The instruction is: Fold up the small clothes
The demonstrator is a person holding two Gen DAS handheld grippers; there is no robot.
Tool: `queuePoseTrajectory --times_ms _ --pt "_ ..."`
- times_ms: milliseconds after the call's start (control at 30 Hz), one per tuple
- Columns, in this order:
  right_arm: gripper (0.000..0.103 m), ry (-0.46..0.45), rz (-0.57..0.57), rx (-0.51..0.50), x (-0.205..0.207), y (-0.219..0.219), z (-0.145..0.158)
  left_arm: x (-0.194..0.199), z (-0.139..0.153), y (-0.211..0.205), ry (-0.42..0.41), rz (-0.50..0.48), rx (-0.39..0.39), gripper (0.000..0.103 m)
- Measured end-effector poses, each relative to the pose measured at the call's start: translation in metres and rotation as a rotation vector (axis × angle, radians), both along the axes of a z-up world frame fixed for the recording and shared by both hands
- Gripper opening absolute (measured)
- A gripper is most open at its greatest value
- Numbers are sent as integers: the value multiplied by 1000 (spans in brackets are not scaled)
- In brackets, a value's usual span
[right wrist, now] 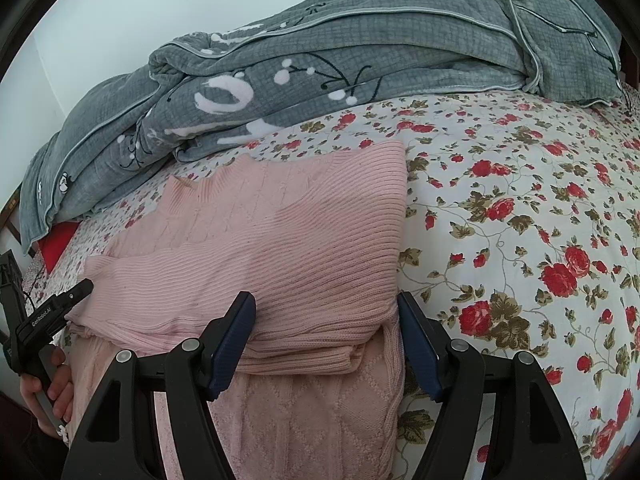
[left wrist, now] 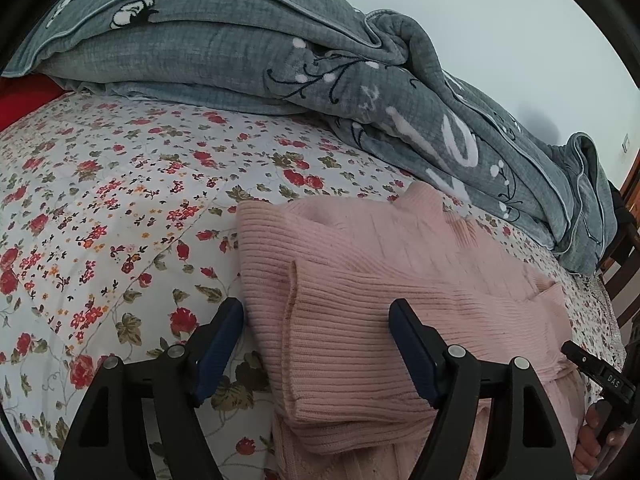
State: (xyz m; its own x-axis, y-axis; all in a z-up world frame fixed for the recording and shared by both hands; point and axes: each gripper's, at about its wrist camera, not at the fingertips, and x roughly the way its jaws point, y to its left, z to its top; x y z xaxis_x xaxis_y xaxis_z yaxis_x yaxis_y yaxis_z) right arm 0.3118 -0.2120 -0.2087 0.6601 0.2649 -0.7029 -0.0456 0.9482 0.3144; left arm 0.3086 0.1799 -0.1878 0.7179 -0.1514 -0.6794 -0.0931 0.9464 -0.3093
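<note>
A pink knitted sweater [left wrist: 380, 280] lies on the flowered bedsheet [left wrist: 100, 200], with its sleeves folded across the body. My left gripper [left wrist: 316, 344] is open, its jaws wide apart around the sweater's left edge and folded sleeve. In the right wrist view the sweater [right wrist: 280, 240] fills the middle, and my right gripper [right wrist: 326, 340] is open, its jaws spanning the sweater's right edge. Each gripper shows at the edge of the other's view, the right one [left wrist: 600, 376] and the left one [right wrist: 52, 316], held in a hand.
A crumpled grey-blue blanket [left wrist: 280, 52] with white patterns lies along the back of the bed, also in the right wrist view [right wrist: 320, 64]. Something red [left wrist: 20, 100] lies under its end. A pale wall is behind. Dark wooden furniture [left wrist: 628, 248] stands past the bed's end.
</note>
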Motion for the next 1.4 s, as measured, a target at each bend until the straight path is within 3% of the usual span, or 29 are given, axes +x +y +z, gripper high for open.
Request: queuePoseTrajectory --times_ms 533,1400 --pt "71 -89 -24 -43 -16 4 11 0 0 -1 0 1 -1 74" --pt "71 -152 29 -113 -25 18 17 0 0 0 0 2 0 75"
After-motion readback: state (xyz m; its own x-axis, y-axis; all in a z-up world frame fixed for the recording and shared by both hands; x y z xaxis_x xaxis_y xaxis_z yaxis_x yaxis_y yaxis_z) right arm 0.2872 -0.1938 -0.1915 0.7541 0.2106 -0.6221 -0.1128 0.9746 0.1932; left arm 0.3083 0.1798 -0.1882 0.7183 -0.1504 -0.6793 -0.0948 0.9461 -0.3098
